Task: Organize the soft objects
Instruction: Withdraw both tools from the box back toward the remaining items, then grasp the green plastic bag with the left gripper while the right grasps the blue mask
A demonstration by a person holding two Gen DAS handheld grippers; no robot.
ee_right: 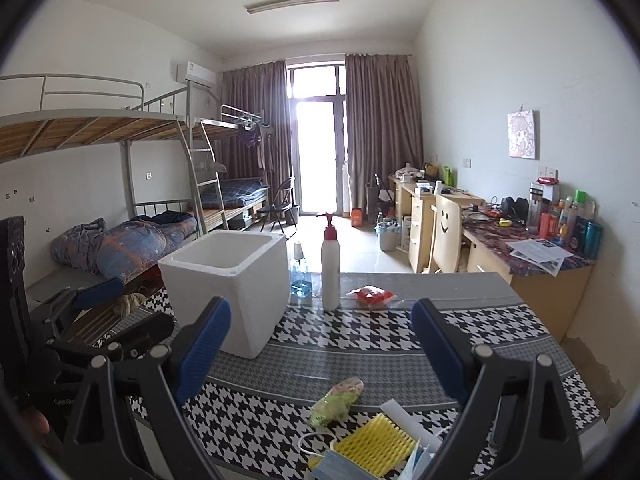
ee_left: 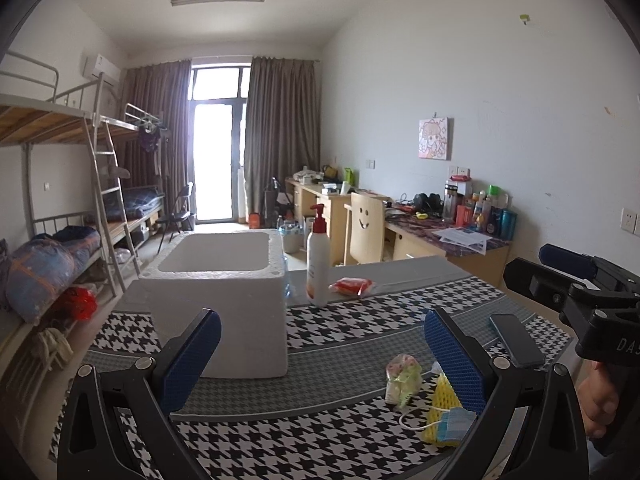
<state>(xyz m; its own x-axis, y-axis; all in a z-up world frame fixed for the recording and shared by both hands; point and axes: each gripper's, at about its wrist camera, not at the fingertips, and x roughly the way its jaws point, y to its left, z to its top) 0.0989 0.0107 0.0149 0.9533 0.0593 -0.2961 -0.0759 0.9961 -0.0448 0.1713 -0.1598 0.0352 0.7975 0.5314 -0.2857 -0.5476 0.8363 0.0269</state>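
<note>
Waiting wide apart and empty, the left gripper (ee_left: 320, 352) and right gripper (ee_right: 320, 340) had packed nothing: the foam box (ee_right: 228, 280) looked empty, with the soft pile (ee_right: 360, 436) on the tablecloth (ee_right: 360, 328).

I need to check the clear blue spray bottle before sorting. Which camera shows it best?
The right wrist view: the clear blue spray bottle stands in plain sight between the white foam box and the white pump bottle. In the left wrist view the box hides nearly all of it.

white foam box (ee_left: 224, 280), lotion bottle (ee_left: 318, 260), yellow foam net (ee_left: 442, 400)
</note>
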